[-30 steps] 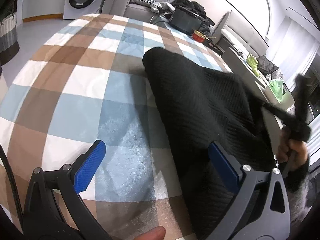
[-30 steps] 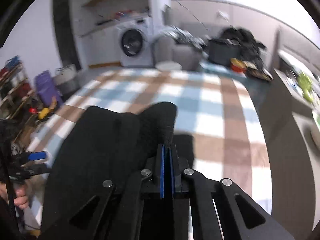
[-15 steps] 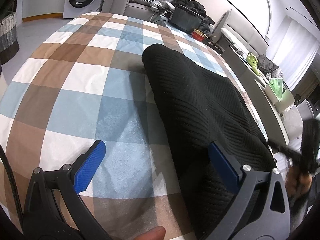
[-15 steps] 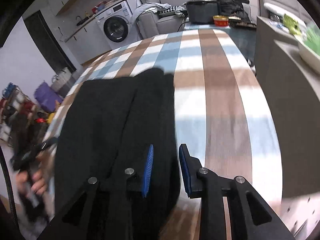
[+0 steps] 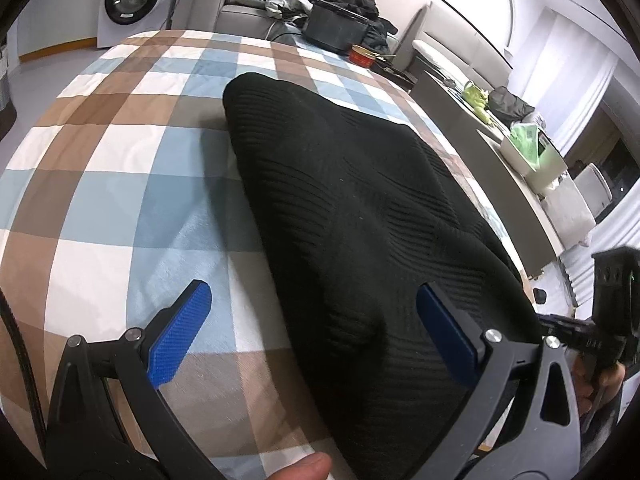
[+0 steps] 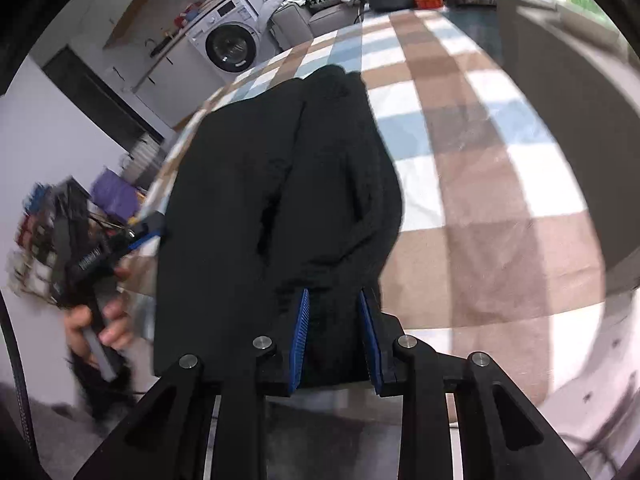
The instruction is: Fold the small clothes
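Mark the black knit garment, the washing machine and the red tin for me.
black knit garment [image 5: 352, 200], left wrist view, middle of the ribbed top layer
washing machine [image 6: 230, 46], right wrist view, door
red tin [image 5: 362, 55], left wrist view, side wall

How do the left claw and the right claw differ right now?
The left claw is spread wide; the right claw is only partly open. The left claw straddles the left edge of the black knit garment, one pad over the checked blanket; the right claw has the garment's near edge between its pads. Both have blue pads, and neither is clamped on the fabric.
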The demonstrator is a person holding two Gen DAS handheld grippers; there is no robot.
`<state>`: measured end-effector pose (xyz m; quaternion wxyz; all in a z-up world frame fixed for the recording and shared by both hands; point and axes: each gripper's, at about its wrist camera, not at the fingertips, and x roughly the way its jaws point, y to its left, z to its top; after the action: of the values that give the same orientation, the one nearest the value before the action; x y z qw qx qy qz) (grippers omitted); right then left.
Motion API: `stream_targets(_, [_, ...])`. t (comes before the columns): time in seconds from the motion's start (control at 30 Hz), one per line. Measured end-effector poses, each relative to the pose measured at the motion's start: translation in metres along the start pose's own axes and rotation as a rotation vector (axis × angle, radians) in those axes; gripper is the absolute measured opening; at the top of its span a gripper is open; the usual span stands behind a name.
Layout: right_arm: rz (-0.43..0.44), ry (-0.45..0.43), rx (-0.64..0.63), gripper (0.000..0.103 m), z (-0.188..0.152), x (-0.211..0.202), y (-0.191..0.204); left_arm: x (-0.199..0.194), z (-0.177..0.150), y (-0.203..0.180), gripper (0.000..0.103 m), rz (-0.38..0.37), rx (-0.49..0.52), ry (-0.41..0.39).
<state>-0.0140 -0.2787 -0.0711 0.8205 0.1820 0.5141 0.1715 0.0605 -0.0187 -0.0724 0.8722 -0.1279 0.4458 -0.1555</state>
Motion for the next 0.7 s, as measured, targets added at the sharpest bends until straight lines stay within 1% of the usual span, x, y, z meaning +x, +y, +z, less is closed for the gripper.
stream_targets(0.07, [0.048,0.011,0.052,0.027,0.004,-0.002,-0.007,-0.003,-0.002,-0.003,0.102,0.0,0.008,-0.005])
stream_targets(0.13, [0.068,0.016,0.059,0.027,0.005,-0.006,-0.007,-0.005,-0.002,-0.004,0.102,-0.003,0.008,-0.007])
stream_targets(0.27, [0.004,0.022,-0.016,0.027,0.002,-0.01,0.009,-0.006,-0.003,-0.005,0.102,-0.004,0.011,-0.007])
stream_targets(0.4, [-0.047,0.044,-0.057,0.027,0.001,0.0,0.015,-0.003,-0.006,-0.008,0.102,-0.013,0.017,0.007])
stream_targets(0.43, [-0.065,0.043,-0.06,0.02,0.0,0.003,0.015,-0.002,-0.007,-0.008,0.102,-0.014,0.017,0.013])
stream_targets(0.5, [-0.098,0.012,-0.103,0.009,-0.001,0.003,0.022,0.001,-0.008,-0.008,0.102,-0.014,0.016,0.02])
stream_targets(0.6, [-0.112,-0.076,-0.166,0.007,-0.008,-0.018,0.037,0.003,-0.008,-0.008,0.102,-0.015,0.014,0.022])
stream_targets(0.67, [-0.086,-0.108,-0.137,0.006,-0.014,-0.031,0.033,0.004,-0.009,-0.008,0.102,-0.017,0.011,0.025])
stream_targets(0.7, [-0.08,-0.096,-0.115,0.006,-0.017,-0.029,0.027,0.004,-0.009,-0.007,0.102,-0.015,0.01,0.027])
